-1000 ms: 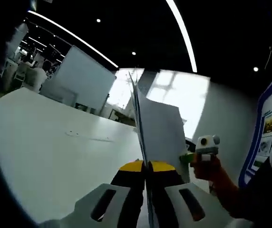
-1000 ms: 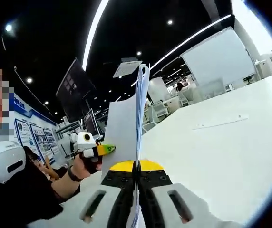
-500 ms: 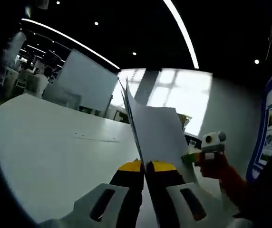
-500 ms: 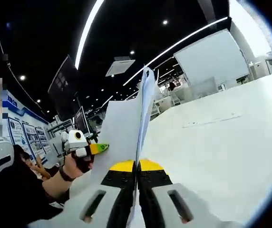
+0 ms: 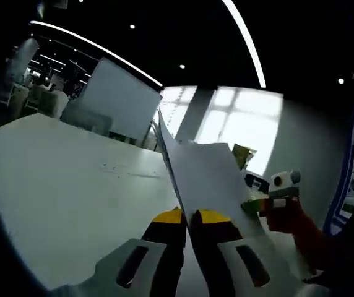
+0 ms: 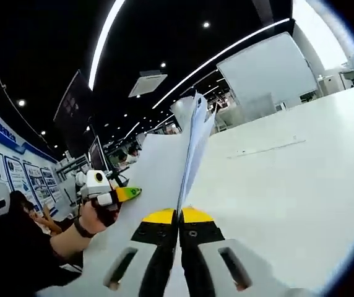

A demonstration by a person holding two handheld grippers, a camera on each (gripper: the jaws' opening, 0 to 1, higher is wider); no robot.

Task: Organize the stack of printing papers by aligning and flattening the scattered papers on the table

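Left gripper (image 5: 189,218): jaws closed on the edge of the paper stack (image 5: 205,179). Right gripper (image 6: 178,218): jaws clamped on the opposite edge. Stack held upright between both, leaning, above the white table (image 5: 65,185).

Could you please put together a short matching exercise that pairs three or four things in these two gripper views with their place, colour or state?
Column 1:
1. stack of printing papers
2. white table
3. left gripper
4. ceiling light strip

Column 2:
A. glowing overhead against a dark ceiling
B. shut on the sheets, yellow at the jaw tips
C. lifted on edge, clamped from two sides
D. broad bare surface under the raised sheets

Pairs: 1-C, 2-D, 3-B, 4-A

The right gripper is likewise shut on the stack.
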